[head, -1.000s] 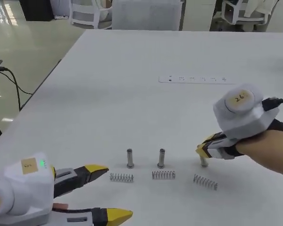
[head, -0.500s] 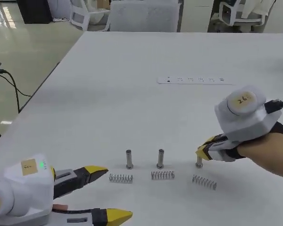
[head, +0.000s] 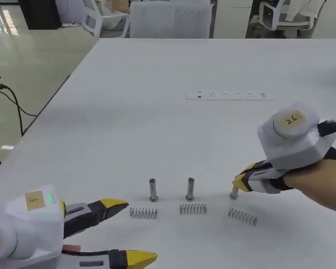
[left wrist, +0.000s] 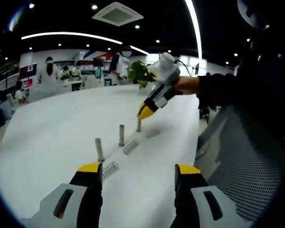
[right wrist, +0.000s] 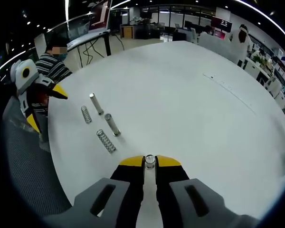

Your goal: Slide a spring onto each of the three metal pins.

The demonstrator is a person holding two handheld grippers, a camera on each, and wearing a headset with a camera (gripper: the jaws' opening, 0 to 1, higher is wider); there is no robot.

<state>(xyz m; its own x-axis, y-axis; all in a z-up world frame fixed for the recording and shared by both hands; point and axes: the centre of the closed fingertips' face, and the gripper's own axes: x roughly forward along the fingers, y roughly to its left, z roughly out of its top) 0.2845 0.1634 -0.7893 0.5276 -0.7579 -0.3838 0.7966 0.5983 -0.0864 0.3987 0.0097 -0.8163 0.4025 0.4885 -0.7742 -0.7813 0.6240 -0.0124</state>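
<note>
Three springs (head: pixel 193 209), unthreaded, lie just short of your fingertips. Your right gripper (head: pixel 239 183) pinches the end pin (right wrist: pixel 149 160); your left gripper (head: pixel 140 230) gapes wide, empty. Tilt your wrist and that pin likely topples.

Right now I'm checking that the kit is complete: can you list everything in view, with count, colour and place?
table: one, white, under everything
power strip: one, white, far side of the table
free pins: two, silver, upright near the front edge
right pin: one, silver, gripped at the row's right end
springs: three, silver, lying just before the pins
left gripper: yellow-tipped, open, bottom left
right gripper: yellow-tipped, closed on the right pin
</note>
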